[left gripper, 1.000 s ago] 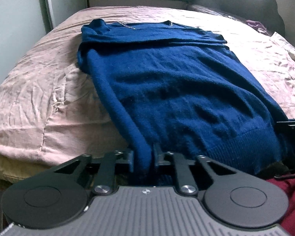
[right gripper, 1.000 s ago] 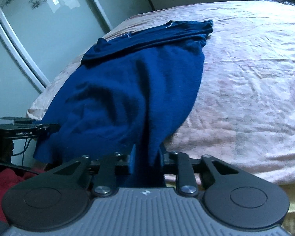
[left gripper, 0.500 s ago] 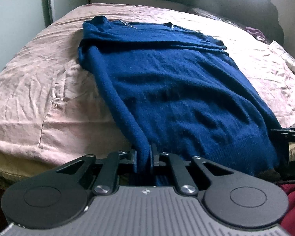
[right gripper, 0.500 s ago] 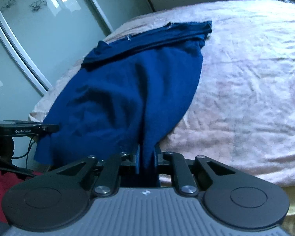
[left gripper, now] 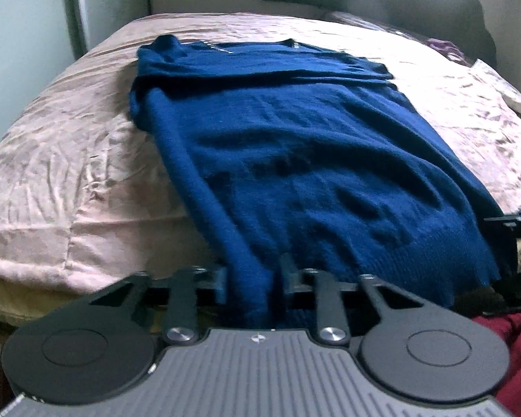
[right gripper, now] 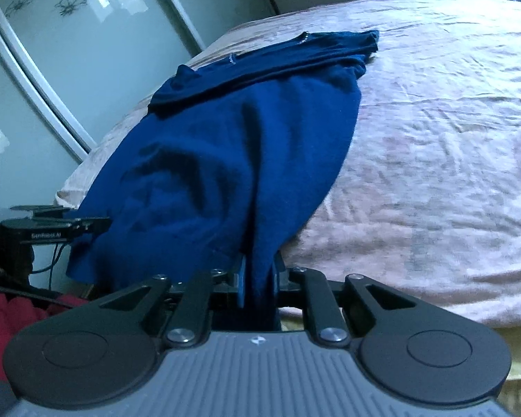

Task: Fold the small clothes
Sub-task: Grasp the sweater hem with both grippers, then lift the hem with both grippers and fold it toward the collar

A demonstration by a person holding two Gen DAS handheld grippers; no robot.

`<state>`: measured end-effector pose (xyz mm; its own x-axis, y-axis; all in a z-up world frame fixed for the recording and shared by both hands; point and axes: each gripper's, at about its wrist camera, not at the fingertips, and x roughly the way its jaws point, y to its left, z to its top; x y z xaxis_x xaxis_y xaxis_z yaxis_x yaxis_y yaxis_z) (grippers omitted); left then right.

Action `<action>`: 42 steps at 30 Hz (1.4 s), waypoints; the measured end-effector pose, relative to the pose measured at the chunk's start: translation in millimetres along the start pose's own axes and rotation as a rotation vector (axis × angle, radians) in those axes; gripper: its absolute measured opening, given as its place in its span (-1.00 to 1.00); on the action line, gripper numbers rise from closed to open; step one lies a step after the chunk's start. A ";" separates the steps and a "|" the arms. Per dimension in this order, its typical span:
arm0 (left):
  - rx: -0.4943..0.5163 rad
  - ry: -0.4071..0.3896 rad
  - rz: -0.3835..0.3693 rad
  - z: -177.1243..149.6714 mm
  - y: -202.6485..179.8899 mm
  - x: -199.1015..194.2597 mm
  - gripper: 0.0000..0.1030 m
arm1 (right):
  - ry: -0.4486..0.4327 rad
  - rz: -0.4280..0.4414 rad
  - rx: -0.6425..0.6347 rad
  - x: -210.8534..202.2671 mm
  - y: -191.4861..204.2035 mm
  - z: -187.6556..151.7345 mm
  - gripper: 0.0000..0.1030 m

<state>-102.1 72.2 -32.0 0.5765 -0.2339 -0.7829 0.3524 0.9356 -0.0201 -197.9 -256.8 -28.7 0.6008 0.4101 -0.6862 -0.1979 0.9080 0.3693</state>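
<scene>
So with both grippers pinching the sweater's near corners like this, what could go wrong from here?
1. The left gripper and right gripper each clamp only a narrow bunch of the blue sweater, so thick knit could slip out when lifted.
2. The sleeves folded across the top lie loose and may shift.
3. The wrinkled pink bedspread could drag along.
</scene>
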 end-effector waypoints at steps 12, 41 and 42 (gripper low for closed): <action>-0.092 -0.090 -0.047 13.0 16.0 -25.3 -0.86 | -0.121 0.091 0.092 -26.8 -11.9 15.1 -0.86; -0.304 -0.319 -0.116 95.5 52.9 -47.3 -0.86 | -0.371 0.178 0.126 -26.9 -13.0 95.5 -0.86; -0.313 -0.321 -0.119 100.6 55.1 -45.1 -0.86 | -0.380 0.177 0.129 -25.2 -14.1 99.8 -0.86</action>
<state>-34.6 107.8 64.8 0.7621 -0.3683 -0.5325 0.2186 0.9205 -0.3238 -133.0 -288.6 45.9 0.8135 0.4756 -0.3346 -0.2396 0.7985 0.5523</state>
